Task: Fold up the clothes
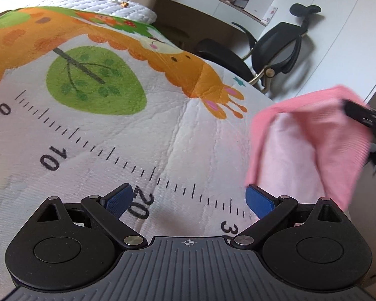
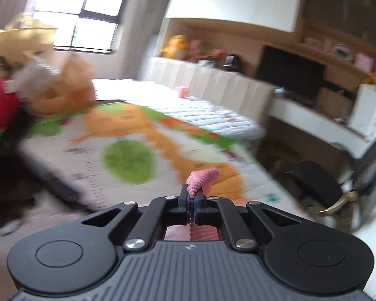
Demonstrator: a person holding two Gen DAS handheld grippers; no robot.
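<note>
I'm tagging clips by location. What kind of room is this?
Probably a child's bedroom at home: a bed under a giraffe mat, a desk with an office chair, and plush toys on a ledge.

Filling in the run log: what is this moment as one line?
left claw: open, empty, over mat | right claw: shut on pink garment | garment: lifted, hanging | fold: not started

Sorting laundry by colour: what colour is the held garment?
Pink ribbed knit garment, paler inside; clearest in the left wrist view.
</note>
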